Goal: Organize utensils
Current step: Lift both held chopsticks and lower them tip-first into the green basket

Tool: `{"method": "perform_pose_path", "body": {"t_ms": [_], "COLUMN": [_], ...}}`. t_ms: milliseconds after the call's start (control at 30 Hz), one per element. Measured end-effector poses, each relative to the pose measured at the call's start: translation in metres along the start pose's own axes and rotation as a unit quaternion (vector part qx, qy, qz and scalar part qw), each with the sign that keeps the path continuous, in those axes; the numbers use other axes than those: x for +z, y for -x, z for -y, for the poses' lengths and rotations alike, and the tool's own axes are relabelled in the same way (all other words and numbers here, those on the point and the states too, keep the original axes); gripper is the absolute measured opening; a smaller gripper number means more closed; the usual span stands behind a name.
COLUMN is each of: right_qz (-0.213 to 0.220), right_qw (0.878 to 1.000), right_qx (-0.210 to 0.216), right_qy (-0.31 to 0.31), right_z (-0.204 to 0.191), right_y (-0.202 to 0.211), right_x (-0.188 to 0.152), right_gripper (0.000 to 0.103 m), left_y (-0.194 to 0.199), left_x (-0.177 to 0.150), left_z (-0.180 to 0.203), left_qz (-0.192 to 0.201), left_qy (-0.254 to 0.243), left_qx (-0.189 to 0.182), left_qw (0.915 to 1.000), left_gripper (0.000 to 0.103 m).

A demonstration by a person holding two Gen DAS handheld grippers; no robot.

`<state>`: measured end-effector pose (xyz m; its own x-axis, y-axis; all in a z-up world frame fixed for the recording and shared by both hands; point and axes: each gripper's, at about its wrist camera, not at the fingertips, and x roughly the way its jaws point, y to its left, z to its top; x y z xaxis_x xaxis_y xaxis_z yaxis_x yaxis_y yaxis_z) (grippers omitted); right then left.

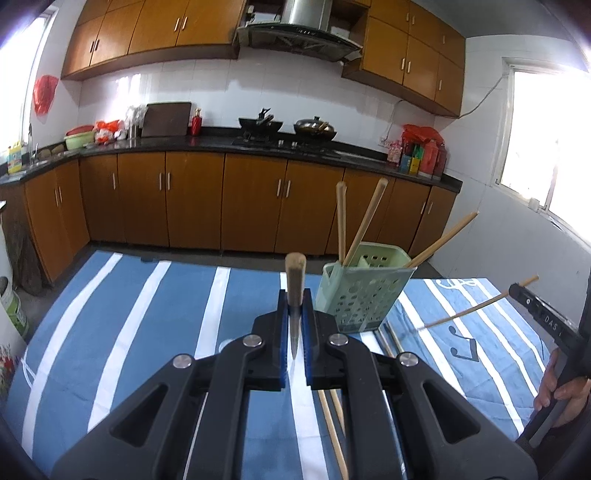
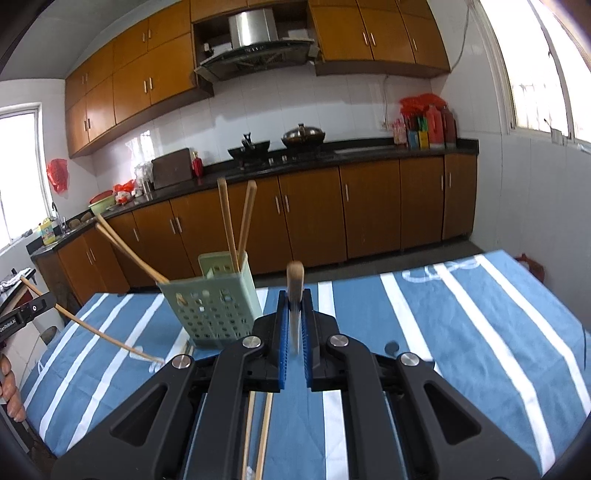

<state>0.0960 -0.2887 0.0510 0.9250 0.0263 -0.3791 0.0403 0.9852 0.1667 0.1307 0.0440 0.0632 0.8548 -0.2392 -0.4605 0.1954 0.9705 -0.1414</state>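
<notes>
Striped blue tablecloth (image 1: 147, 314), wooden cabinets (image 1: 192, 199), two woks (image 1: 260, 125), range hood (image 1: 299, 33)

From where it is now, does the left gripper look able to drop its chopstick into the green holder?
Probably yes. The left gripper is shut on a chopstick, and the green holder stands just ahead to its right on the striped cloth with nothing between. The holder's open top has room beside the chopsticks already inside.

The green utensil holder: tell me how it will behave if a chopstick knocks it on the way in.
The green utensil holder looks like thin perforated plastic, so probably light and easy to shove across the striped cloth. It stands tall and narrow, with chopsticks leaning out above the rim, so a sideways knock could well tip it. Its walls may flex slightly.
</notes>
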Motion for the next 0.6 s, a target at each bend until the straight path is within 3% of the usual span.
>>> {"method": "perform_pose_path", "body": {"t_ms": [200,333,433,600], "right_qz": [0.028,0.054,0.083,0.128], "right_qw": [0.999,0.998,0.995,0.988], "right_qx": [0.010,0.040,0.061,0.083], "right_qy": [0.016,0.013,0.014,0.009], "right_z": [-0.010,-0.017,-0.026,-0.043], "right_y": [0.015,0.030,0.041,0.044], "right_x": [0.024,0.048,0.069,0.099], "right_gripper": [0.007,0.007,0.007,0.007], "left_y": [0.014,0.029,0.041,0.046], "left_x": [0.019,0.037,0.057,0.086], "left_z": [0.009,0.020,0.035,0.061], "left_qz": [0.019,0.033,0.054,0.092], "left_qy": [-0.011,-0.017,-0.024,-0.042], "left_qx": [-0.018,-0.047,-0.074,-0.083], "left_qw": [0.9996,0.9982,0.9956,0.9914], "left_gripper": [0.008,0.008,0.008,0.008]}}
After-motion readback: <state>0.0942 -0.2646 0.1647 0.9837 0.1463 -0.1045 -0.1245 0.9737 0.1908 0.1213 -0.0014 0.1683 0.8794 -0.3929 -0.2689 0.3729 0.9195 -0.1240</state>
